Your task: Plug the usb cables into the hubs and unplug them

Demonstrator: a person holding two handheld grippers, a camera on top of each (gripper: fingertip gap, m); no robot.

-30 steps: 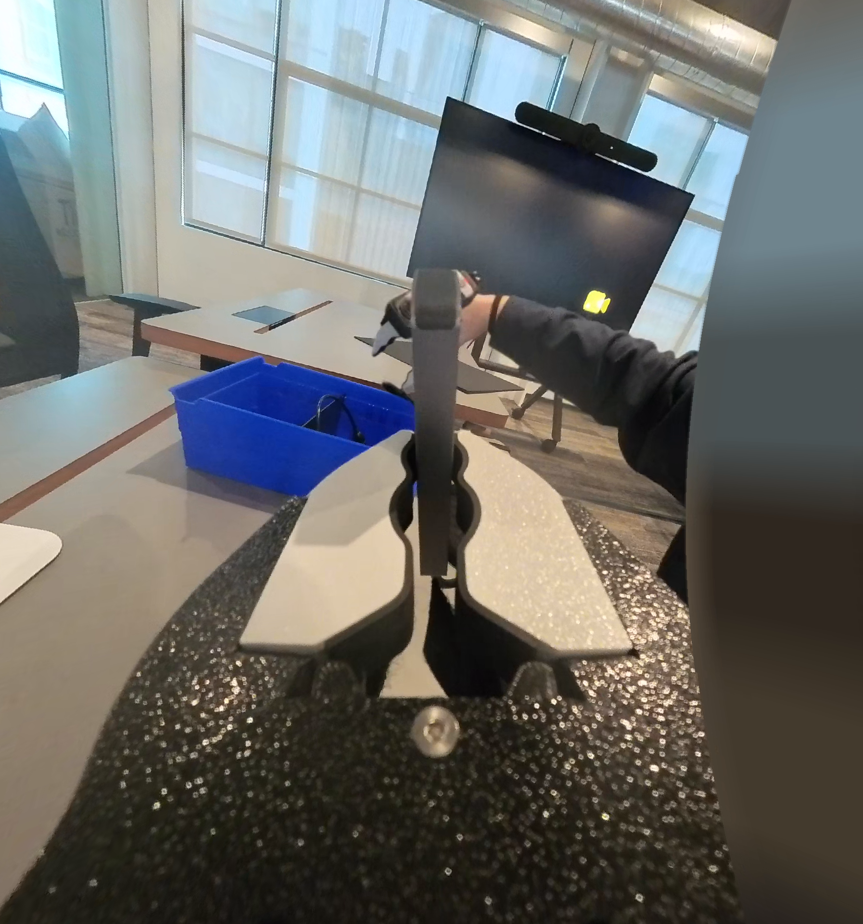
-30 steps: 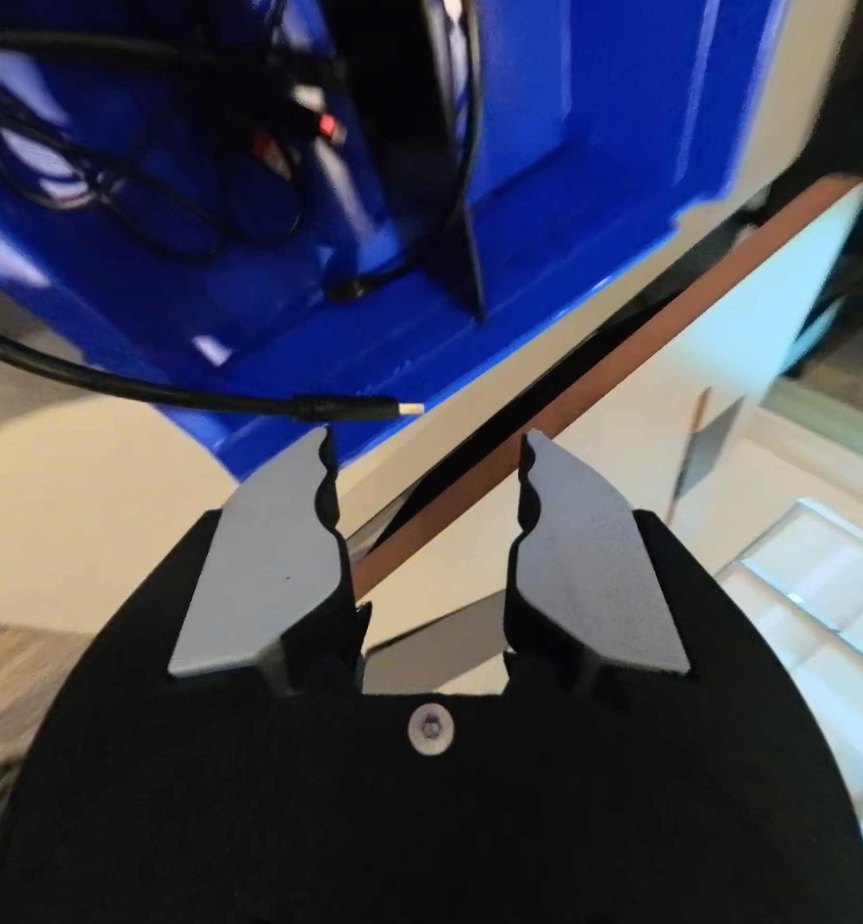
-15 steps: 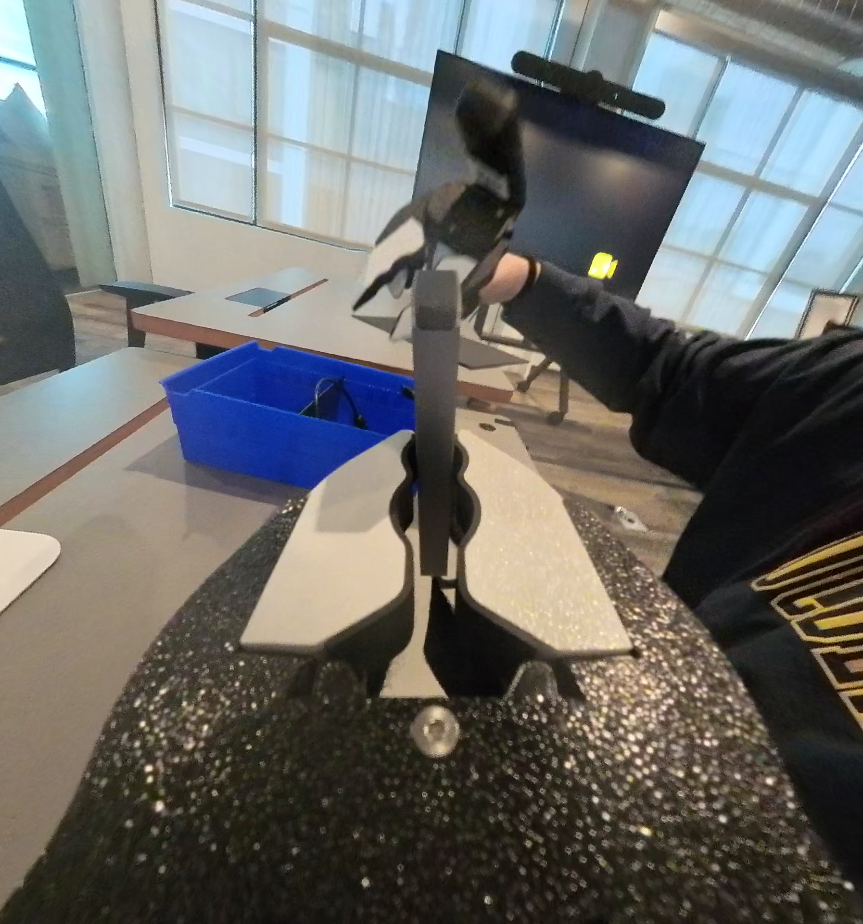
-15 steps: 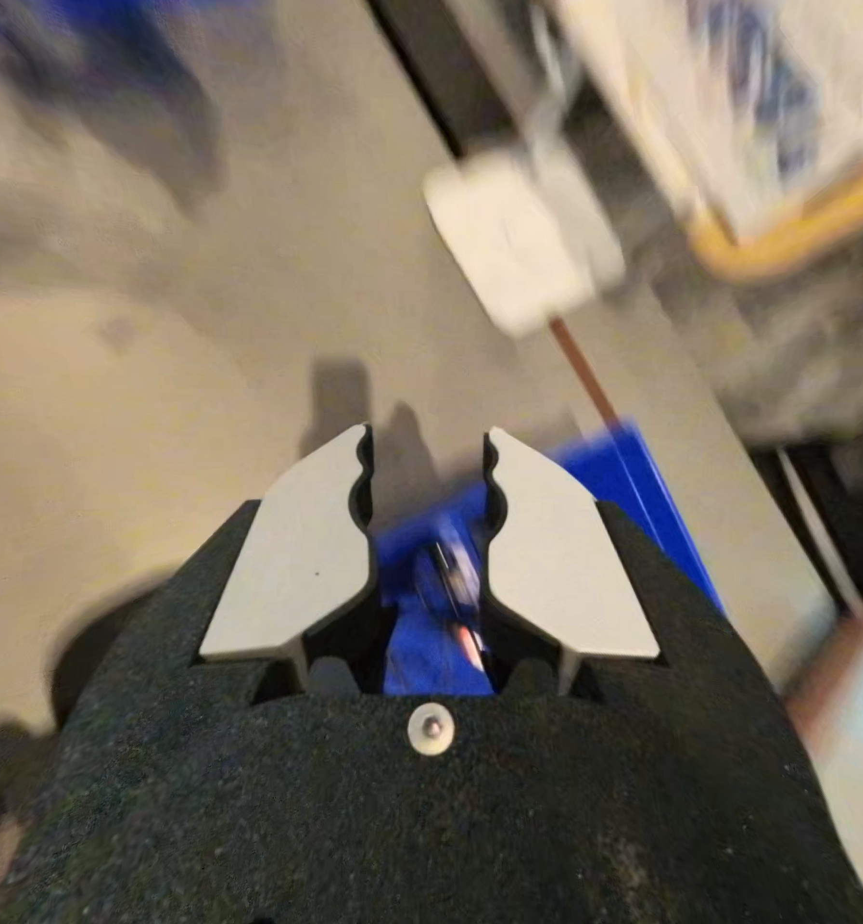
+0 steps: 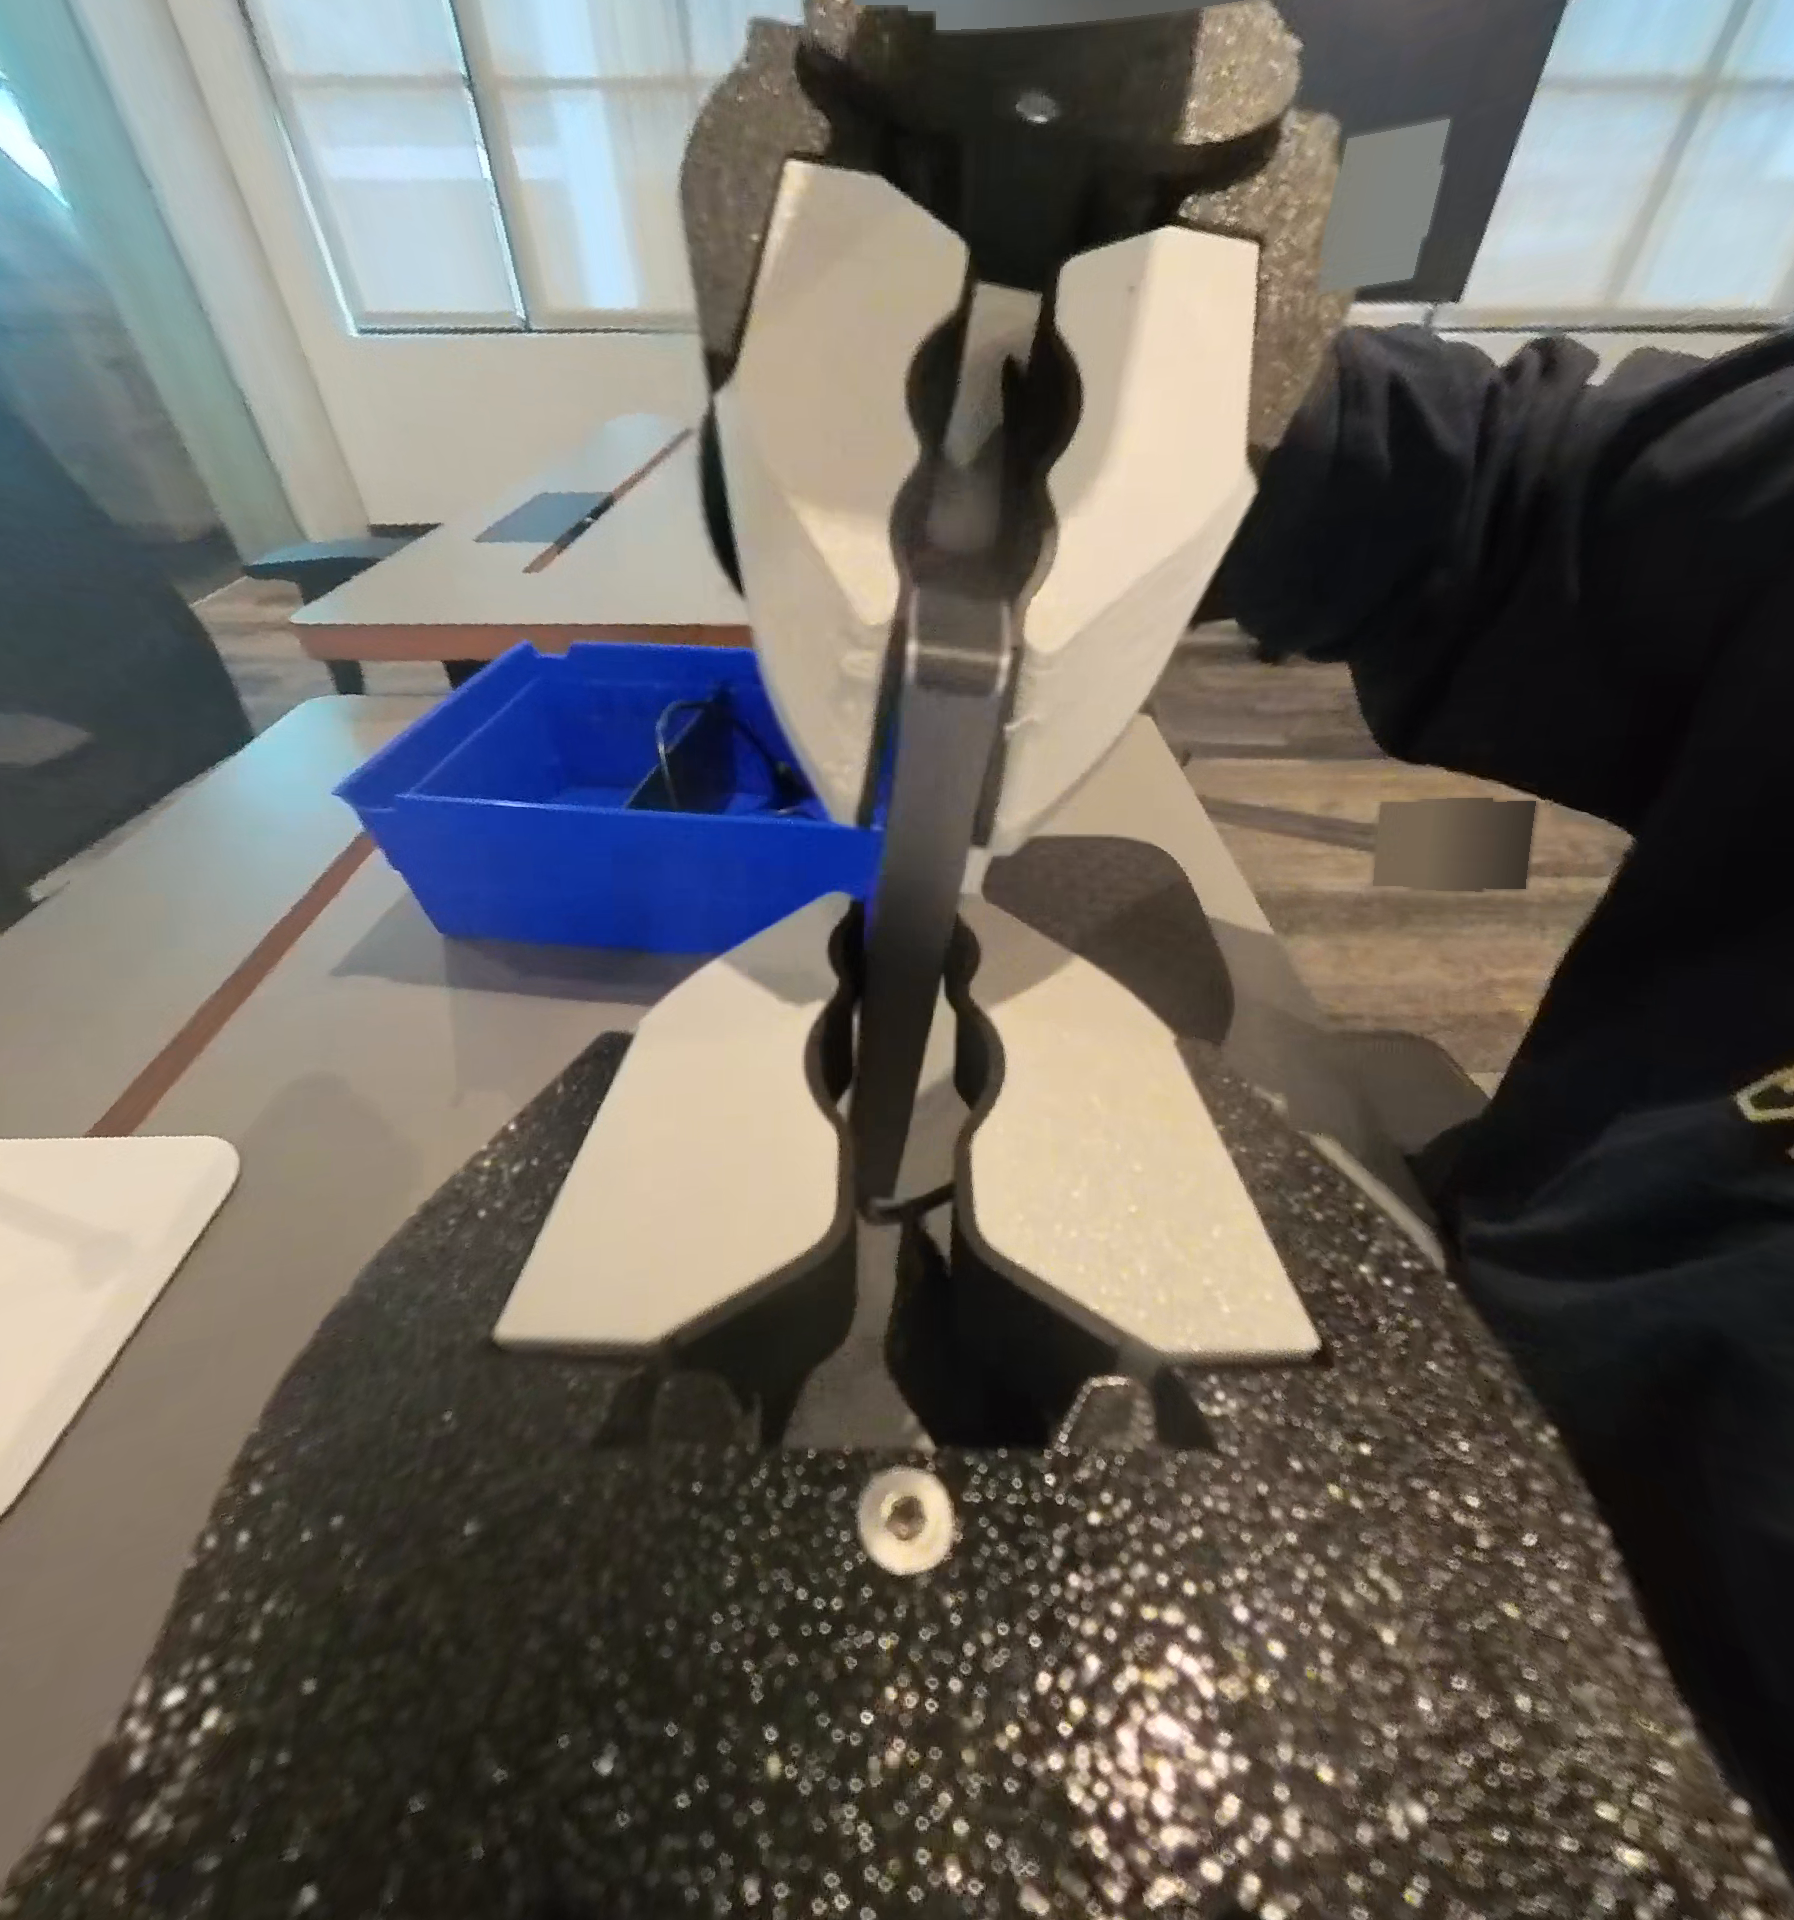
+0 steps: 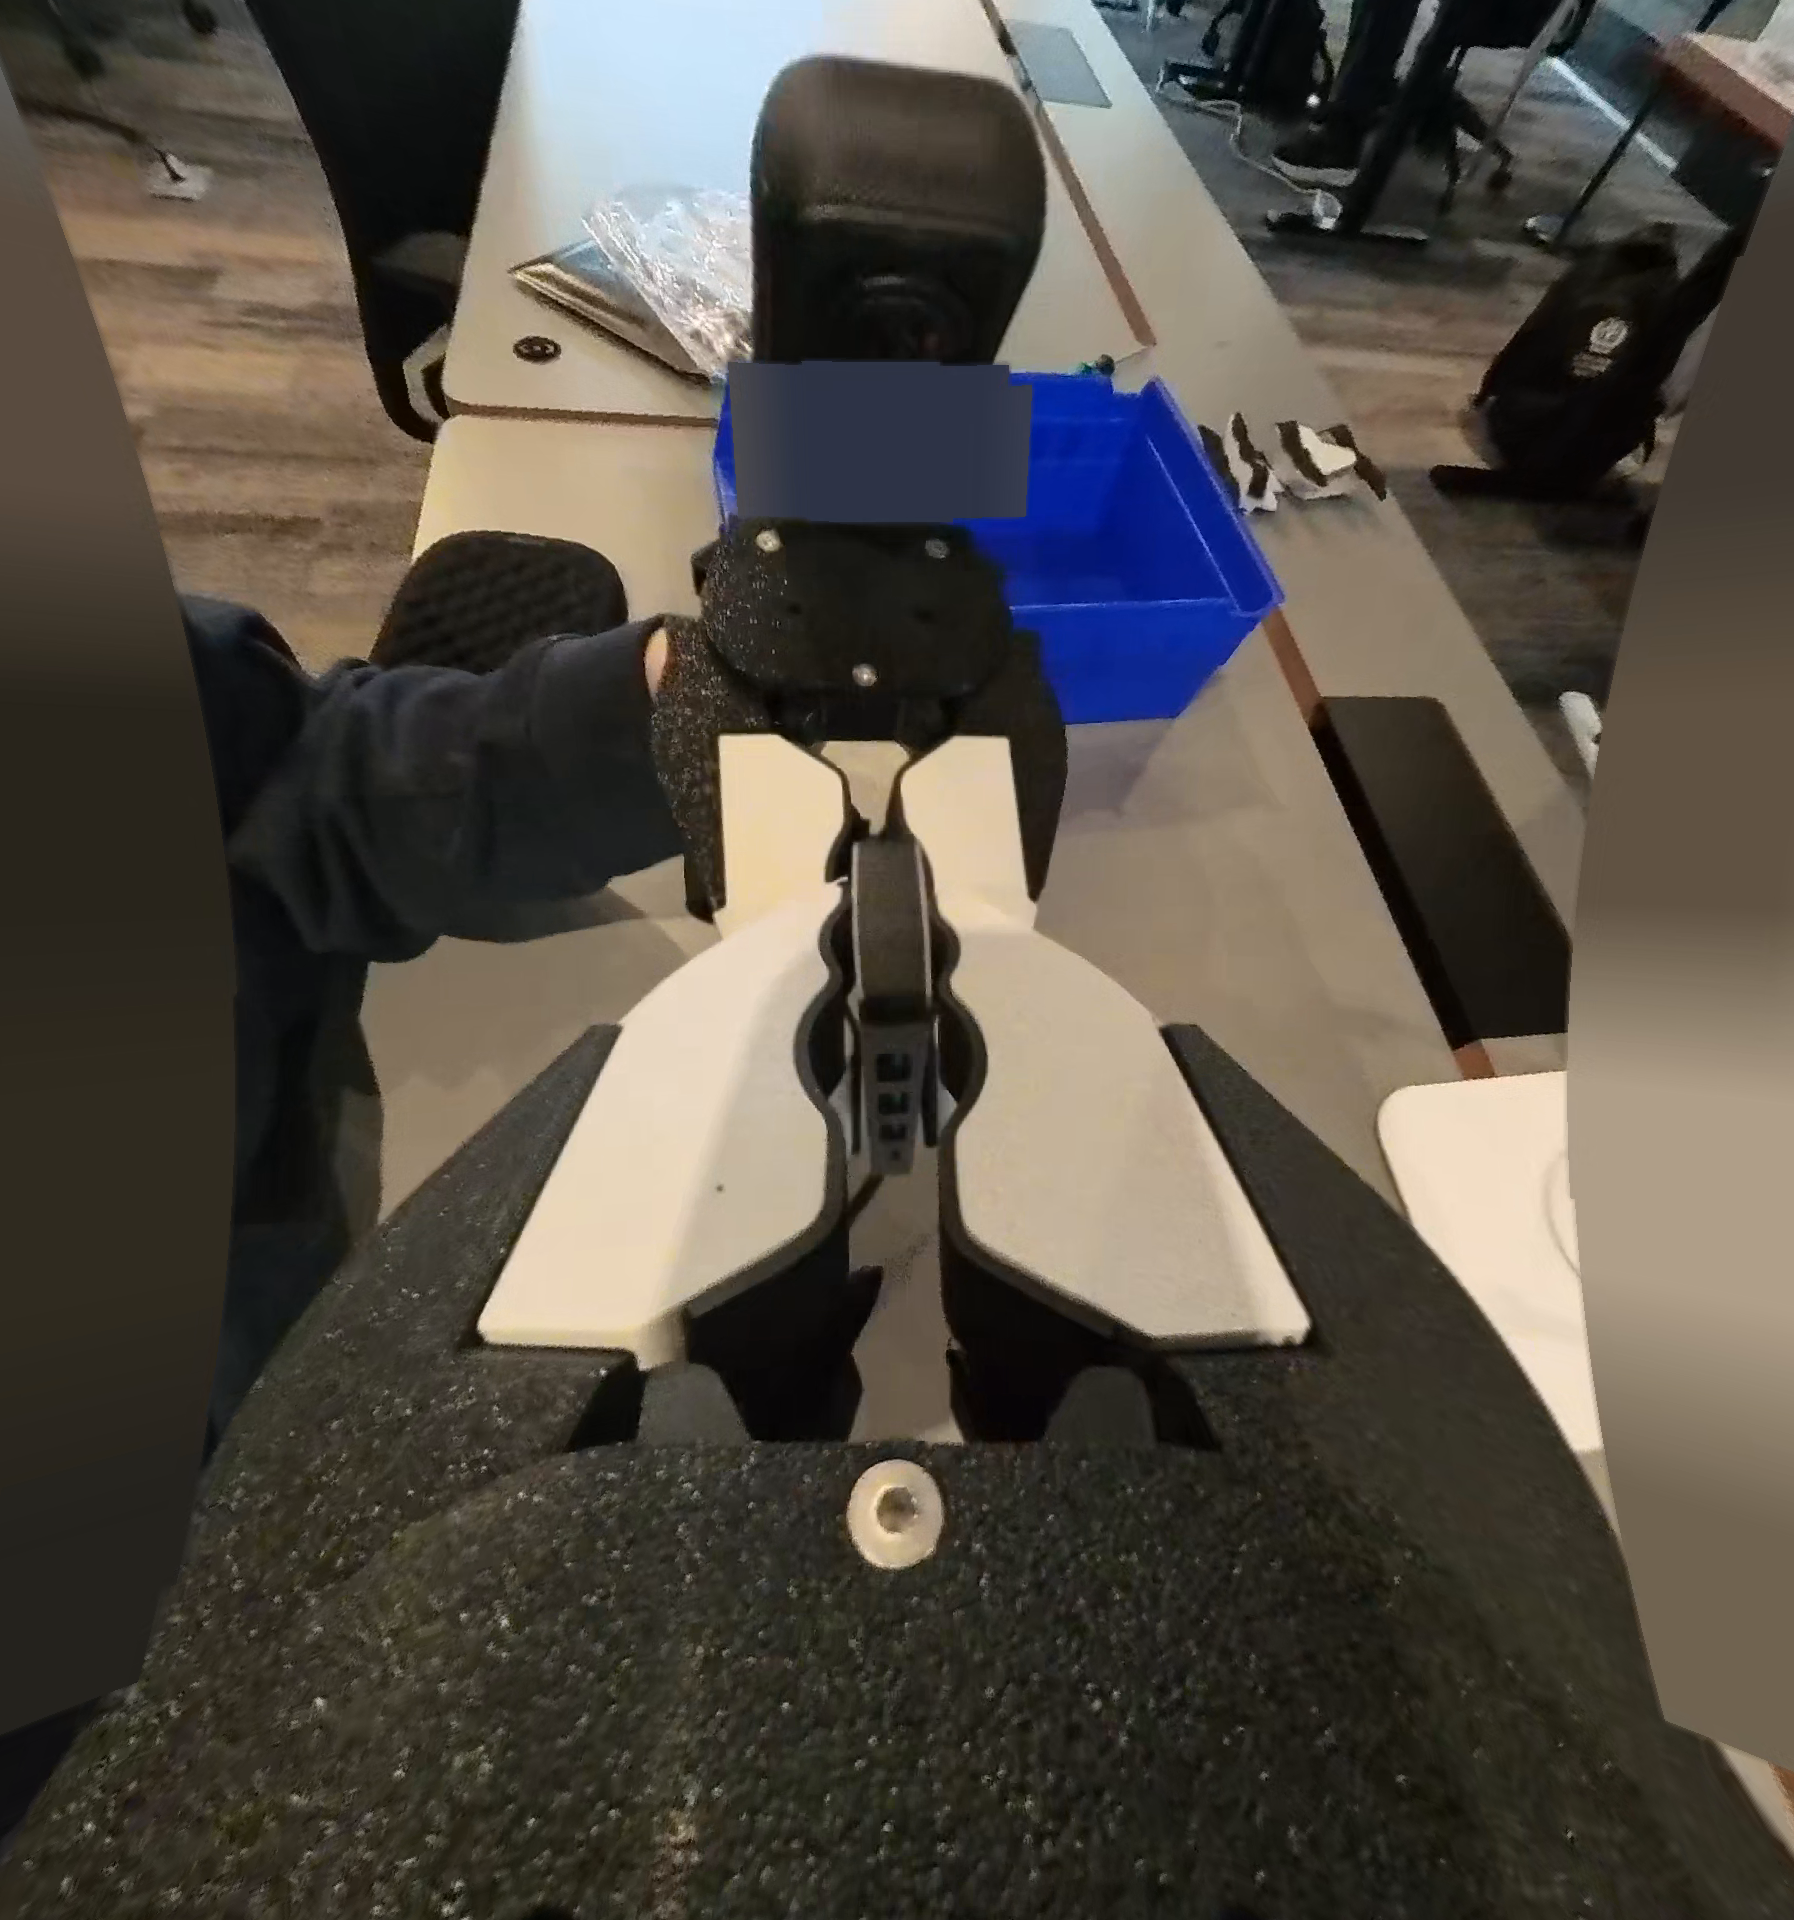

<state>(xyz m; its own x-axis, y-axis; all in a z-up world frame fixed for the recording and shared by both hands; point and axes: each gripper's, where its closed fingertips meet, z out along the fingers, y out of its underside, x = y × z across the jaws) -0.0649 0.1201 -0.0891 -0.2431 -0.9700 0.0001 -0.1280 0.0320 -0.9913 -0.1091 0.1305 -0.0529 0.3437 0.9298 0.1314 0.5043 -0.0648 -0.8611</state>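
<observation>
since half a second ago the right gripper (image 5: 960, 665) has swung from up in the air above the blue bin to meet the left gripper (image 5: 898, 977) head-on at the centre of the left wrist view, and its own view has gone from a blur of tabletop to a sharp look down the desk.

the grey desk (image 5: 176, 935) runs from lower left to the middle of the left wrist view. the blue bin (image 5: 602, 873) sits on it left of centre, with black cables (image 5: 706, 748) lying inside; in the right wrist view the bin (image 6: 1132, 582) is at upper centre-right, behind the left gripper (image 6: 877, 862). a dark sleeve (image 5: 1558, 582) enters from the right edge.

the left gripper's tongs are pressed onto the lower part of a slim dark usb hub (image 5: 908, 997) that stands upright between them. the right gripper (image 6: 888, 1049) reaches in from the top of the left wrist view, its tongs pinching the hub's upper end; in its own view the hub's port end (image 6: 893, 1101) lies between the white fingers (image 6: 685, 1164). a white pad (image 5: 51, 1247) sits at the left edge.
</observation>
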